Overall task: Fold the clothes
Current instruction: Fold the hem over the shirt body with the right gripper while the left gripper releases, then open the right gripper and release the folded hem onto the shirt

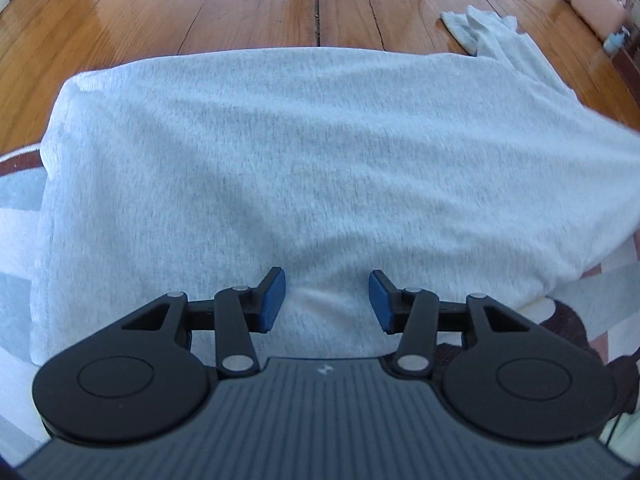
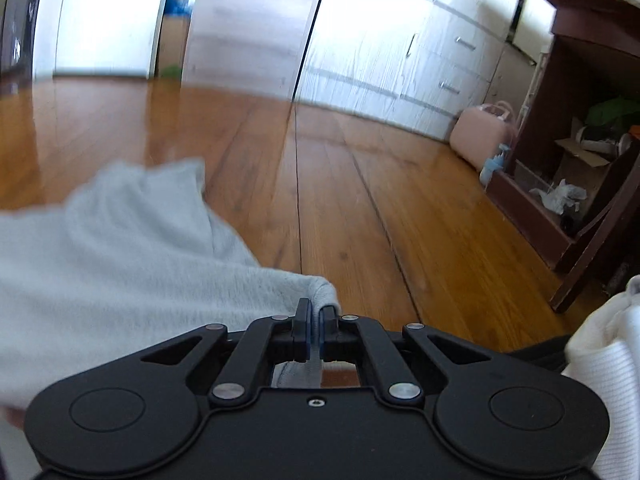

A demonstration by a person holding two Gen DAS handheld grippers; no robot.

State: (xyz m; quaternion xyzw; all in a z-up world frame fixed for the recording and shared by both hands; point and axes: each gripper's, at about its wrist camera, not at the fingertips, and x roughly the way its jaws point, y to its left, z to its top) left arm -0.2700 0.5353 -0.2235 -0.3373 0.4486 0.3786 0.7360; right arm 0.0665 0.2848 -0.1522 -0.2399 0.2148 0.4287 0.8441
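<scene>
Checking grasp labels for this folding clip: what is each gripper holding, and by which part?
The right gripper is shut on the grey garment, pinching a hemmed edge. The left gripper is open above the cloth, holding nothing.

The right gripper (image 2: 316, 330) pinches a grey garment's (image 2: 120, 248) edge above the wooden floor (image 2: 380, 208).

Daylight floods in from the far left, overexposing the doors (image 2: 100, 16) and glaring off the floor (image 1: 248, 4). Fisheye bends the edges; motion blur smears the cloth (image 2: 120, 240).
</scene>
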